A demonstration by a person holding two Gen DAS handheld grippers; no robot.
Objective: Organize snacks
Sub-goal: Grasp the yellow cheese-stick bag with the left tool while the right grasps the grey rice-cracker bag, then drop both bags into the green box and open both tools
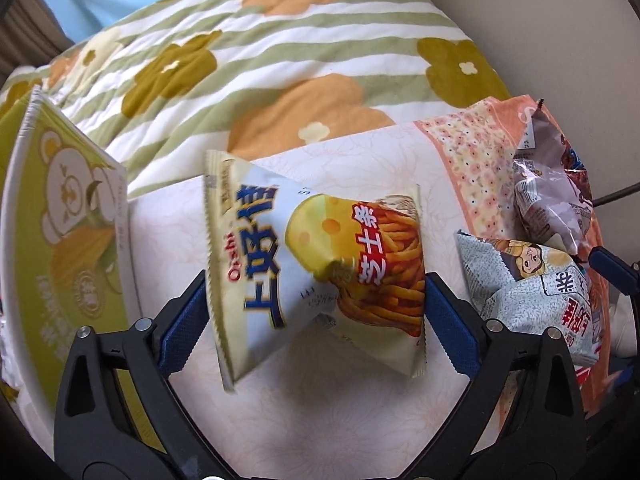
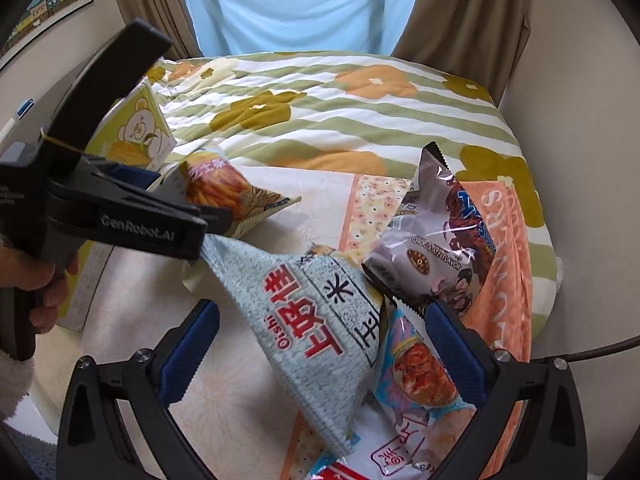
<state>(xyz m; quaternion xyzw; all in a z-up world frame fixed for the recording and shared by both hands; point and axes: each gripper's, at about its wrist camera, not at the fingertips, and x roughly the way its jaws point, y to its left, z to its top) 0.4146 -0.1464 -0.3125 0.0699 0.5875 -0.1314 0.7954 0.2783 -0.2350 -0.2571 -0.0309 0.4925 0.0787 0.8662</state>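
Left gripper (image 1: 316, 300) is clamped on the white-and-yellow cheese fries snack bag (image 1: 316, 268), holding it above the pale floral mat (image 1: 360, 420). At 9 o'clock there's a green bear-print box (image 1: 68, 216). Right gripper (image 2: 320, 348) is spread open around the light blue speckled rice cracker bag (image 2: 304, 320), not pinching it. At 1 o'clock a grey chocolate snack bag (image 2: 432, 240) lies on the mat, striped flower quilt (image 2: 360, 120) beyond.

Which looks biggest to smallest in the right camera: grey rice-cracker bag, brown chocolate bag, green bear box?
1. Grey rice-cracker bag, nearest the camera, so inflated.
2. Brown chocolate bag.
3. Green bear box, partly hidden, so unsure.
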